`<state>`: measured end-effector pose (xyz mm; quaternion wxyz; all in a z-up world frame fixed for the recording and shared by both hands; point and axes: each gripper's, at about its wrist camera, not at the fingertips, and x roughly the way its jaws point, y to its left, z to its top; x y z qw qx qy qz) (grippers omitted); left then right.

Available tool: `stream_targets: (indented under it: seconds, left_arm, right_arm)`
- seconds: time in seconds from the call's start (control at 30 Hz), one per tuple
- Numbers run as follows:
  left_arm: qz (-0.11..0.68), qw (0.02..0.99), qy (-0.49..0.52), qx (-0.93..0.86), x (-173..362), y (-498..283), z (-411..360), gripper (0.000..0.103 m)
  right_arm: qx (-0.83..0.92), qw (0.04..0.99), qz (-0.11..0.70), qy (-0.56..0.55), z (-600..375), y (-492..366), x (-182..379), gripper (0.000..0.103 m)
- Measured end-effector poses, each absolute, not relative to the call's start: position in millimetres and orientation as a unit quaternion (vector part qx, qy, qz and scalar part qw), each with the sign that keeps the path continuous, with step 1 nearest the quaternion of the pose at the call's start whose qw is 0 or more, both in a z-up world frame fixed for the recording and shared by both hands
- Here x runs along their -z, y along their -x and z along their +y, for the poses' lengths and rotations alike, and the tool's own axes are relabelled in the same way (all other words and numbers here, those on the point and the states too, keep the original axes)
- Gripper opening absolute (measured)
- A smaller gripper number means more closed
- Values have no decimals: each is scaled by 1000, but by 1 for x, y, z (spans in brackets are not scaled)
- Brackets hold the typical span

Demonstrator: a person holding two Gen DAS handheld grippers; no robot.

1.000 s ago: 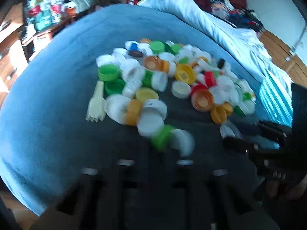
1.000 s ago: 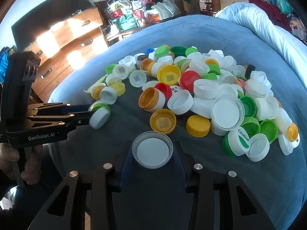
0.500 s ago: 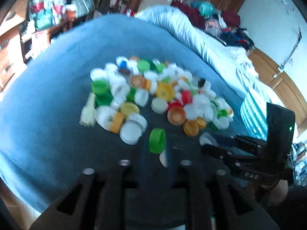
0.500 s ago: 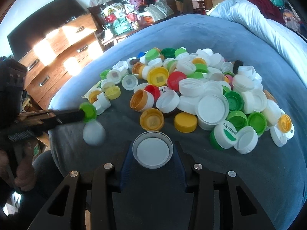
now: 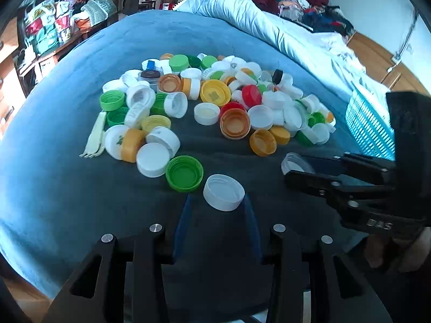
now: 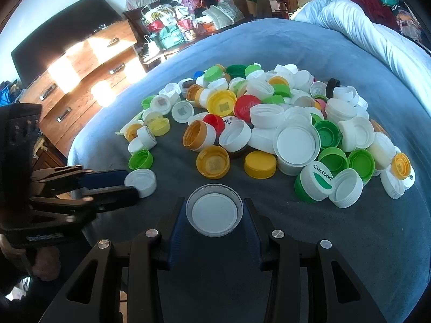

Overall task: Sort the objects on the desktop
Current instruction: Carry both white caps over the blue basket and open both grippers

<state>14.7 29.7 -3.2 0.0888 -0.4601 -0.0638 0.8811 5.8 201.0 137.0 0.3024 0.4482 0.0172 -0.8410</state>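
Two fingers sets: left gripper closing on white cap, right gripper gripping clear-rimmed lid, "C'estbon" cap

A lived-in bedroom at home: a bed with rumpled white duvet, a wooden chest of drawers (sunlit), heaped bags and clothes beyond the tongs.

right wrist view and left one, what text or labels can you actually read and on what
"C'estbon": white and green cap at the pile's near right edge.
"DAS": side of the right tongs, seen upside down in the left wrist view.
Square codes inside the yellow cap: too small.
White print on the red cap: illegible.
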Motion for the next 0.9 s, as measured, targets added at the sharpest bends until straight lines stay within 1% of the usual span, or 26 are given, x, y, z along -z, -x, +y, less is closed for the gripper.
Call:
stream_targets:
  seconds: [0.03,0.13,0.3,0.47,0.67,0.9]
  left_arm:
    - [-57,88,460,-882,5,-13,33,26]
    - [-39,79,455,-886,4,-8,41,26]
    - [-50,53,449,-891,11,-1,40,28]
    - [-49,68,451,-888,8,4,45,27]
    - [-51,73,431,-898,-29,6,65,27]
    - [-19,74,400,-913,-85,31,126,27]
  right_arm:
    - [842,302,17,-447,202,-5,-137,45]
    - [844,301,17,-444,205,-5,-143,45]
    - [849,298,14,-436,214,-8,-151,45]
    - [851,294,8,-435,225,-12,-153,45]
    - [870,273,10,-410,249,-12,-182,45]
    - [911,191,-4,-366,312,-7,-244,45]
